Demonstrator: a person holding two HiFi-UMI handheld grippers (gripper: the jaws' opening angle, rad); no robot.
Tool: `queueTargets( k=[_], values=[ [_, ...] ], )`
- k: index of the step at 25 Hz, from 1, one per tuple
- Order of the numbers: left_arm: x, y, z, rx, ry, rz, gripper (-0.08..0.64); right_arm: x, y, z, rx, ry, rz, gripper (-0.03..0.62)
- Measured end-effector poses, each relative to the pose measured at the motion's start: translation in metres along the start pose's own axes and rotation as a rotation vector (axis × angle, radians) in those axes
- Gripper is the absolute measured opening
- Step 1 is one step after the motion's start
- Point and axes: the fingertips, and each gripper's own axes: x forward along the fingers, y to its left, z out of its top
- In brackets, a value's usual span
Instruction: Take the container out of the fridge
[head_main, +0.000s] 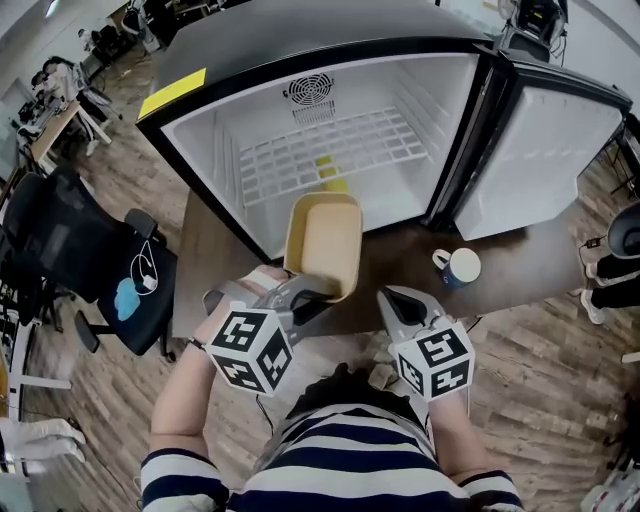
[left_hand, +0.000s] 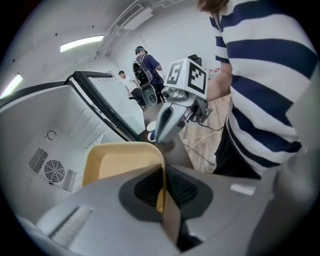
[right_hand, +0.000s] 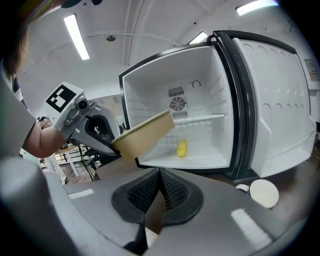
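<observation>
A tan rectangular container (head_main: 322, 243) hangs in the air just in front of the open fridge (head_main: 190, 95), outside its cavity and above the dark table (head_main: 215, 262). My left gripper (head_main: 303, 293) is shut on the container's near rim; in the left gripper view the container (left_hand: 120, 162) has its wall pinched between the jaws (left_hand: 161, 192). My right gripper (head_main: 398, 303) hovers to the right of it, shut with nothing held (right_hand: 159, 192). From the right gripper view the container (right_hand: 145, 134) tilts upward in front of the fridge's mouth.
A small yellow item (right_hand: 182, 148) lies on the fridge floor below a white wire shelf (head_main: 330, 150). The fridge door (head_main: 540, 160) stands open to the right. A blue and white mug (head_main: 458, 266) sits on the table by the door. A black office chair (head_main: 80, 250) stands left.
</observation>
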Motion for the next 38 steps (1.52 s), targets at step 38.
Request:
queueTargets(
  k=[38],
  values=[
    [0.033,-0.102,-0.077,-0.231,0.087,-0.210,0.000,0.018,0.015,-0.014,-0.017,0.040,-0.045,-0.005]
  ],
)
